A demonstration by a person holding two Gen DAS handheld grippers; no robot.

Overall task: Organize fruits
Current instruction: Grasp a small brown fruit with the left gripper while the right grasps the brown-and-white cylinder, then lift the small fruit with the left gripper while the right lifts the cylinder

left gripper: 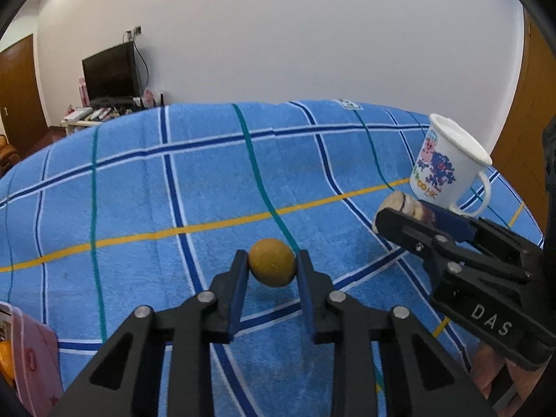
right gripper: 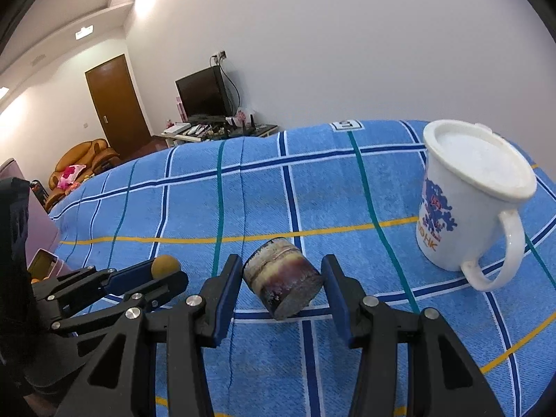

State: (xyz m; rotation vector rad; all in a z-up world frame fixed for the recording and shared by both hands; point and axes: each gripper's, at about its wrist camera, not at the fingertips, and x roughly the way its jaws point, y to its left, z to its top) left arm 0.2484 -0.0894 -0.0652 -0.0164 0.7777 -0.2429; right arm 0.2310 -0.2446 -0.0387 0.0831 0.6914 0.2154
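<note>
My left gripper point(left gripper: 272, 266) pinches the round yellow-orange fruit point(left gripper: 271, 261) between both blue pads. My right gripper point(right gripper: 282, 278) brackets a short brown-and-cream cylindrical piece point(right gripper: 281, 279) on the blue plaid cloth point(right gripper: 312, 191): left pad touching, right pad just clear, jaws spread. A lidded white mug point(right gripper: 469, 201) stands near, to the right.

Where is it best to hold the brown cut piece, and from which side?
Grip the brown piece across its curved sides, coming from the near side as the right tool does now. It lies tilted, its flat cut face toward the camera, between the open fingers.
</note>
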